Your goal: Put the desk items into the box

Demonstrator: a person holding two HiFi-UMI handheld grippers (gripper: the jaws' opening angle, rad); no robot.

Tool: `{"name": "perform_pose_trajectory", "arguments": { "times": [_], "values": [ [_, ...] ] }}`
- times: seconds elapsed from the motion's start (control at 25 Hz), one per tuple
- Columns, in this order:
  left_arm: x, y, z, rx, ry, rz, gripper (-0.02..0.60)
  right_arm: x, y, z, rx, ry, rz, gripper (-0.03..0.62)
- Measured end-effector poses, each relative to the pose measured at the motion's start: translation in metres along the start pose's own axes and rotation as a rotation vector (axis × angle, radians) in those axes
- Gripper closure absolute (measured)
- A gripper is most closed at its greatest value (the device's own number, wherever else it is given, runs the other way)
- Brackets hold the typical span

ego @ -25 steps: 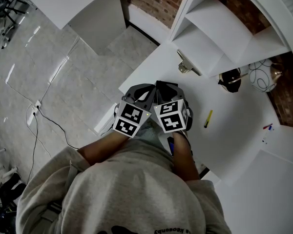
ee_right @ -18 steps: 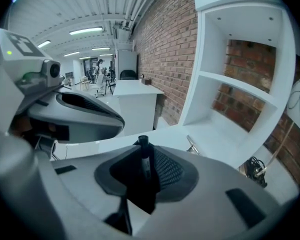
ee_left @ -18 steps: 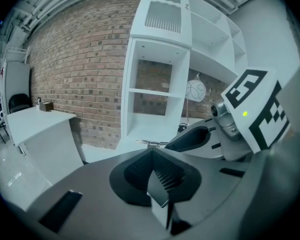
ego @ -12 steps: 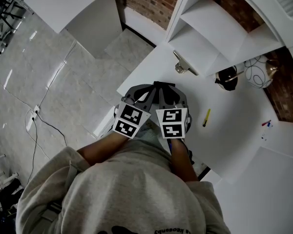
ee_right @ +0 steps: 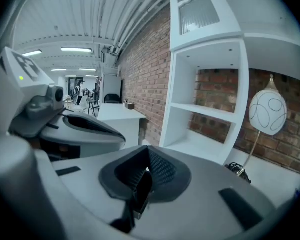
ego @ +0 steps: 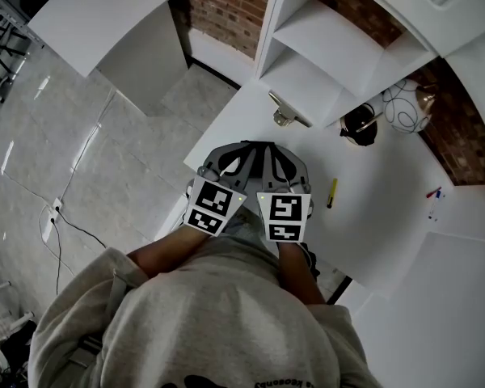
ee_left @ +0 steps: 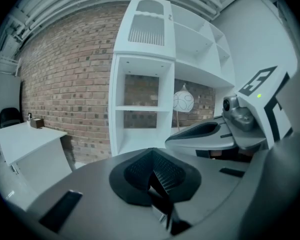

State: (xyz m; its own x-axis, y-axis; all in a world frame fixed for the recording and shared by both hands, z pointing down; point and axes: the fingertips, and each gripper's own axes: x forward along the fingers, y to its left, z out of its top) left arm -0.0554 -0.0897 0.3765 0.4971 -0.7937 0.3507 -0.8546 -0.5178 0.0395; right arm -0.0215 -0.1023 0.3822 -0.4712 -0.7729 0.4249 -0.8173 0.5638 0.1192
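Note:
Both grippers hang side by side in front of the person's chest, above the near edge of the white desk [ego: 388, 217]. My left gripper [ego: 229, 162] is shut, and its pads meet on nothing in the left gripper view [ee_left: 157, 176]. My right gripper [ego: 278, 165] has just been closing and is now shut with nothing between its pads [ee_right: 142, 176]. A yellow pen [ego: 332, 192] lies on the desk just right of the right gripper. A metal clip [ego: 284, 114] lies farther back, and small red and blue pens [ego: 433, 193] lie at the far right. No box is in view.
A white shelf unit [ego: 323, 47] stands at the back of the desk, with a black bundle [ego: 358, 125] and a white globe lamp [ego: 404, 107] beside it. A second white table [ego: 105, 18] stands across the tiled floor [ego: 89, 152], where a cable runs.
Both grippers have risen and drawn slightly closer together. The right gripper's jaws, open a second ago, have closed on nothing. The head view has shifted, so desk items sit farther left.

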Motion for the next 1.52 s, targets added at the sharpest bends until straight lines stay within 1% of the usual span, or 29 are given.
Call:
{"name": "perform_pose_trajectory", "arguments": {
  "times": [0.2, 0.44, 0.64, 1.08, 1.52],
  "values": [
    [0.0, -0.013, 0.016, 0.029, -0.052, -0.022, 0.577, -0.023, -0.01, 0.017, -0.006, -0.1, -0.044, 0.577],
    [-0.001, -0.03, 0.032, 0.068, -0.095, -0.053, 0.577, -0.049, -0.021, 0.025, -0.006, -0.154, -0.105, 0.577],
    [0.003, -0.054, 0.038, 0.085, -0.113, -0.108, 0.577, -0.069, -0.034, 0.02, 0.008, -0.159, -0.155, 0.577],
    [0.017, -0.116, 0.044, 0.123, -0.119, -0.234, 0.577, -0.116, -0.072, -0.003, 0.053, -0.153, -0.285, 0.577],
    [0.034, -0.163, 0.045, 0.145, -0.113, -0.329, 0.577, -0.151, -0.104, -0.023, 0.082, -0.14, -0.383, 0.579]
  ]
}}
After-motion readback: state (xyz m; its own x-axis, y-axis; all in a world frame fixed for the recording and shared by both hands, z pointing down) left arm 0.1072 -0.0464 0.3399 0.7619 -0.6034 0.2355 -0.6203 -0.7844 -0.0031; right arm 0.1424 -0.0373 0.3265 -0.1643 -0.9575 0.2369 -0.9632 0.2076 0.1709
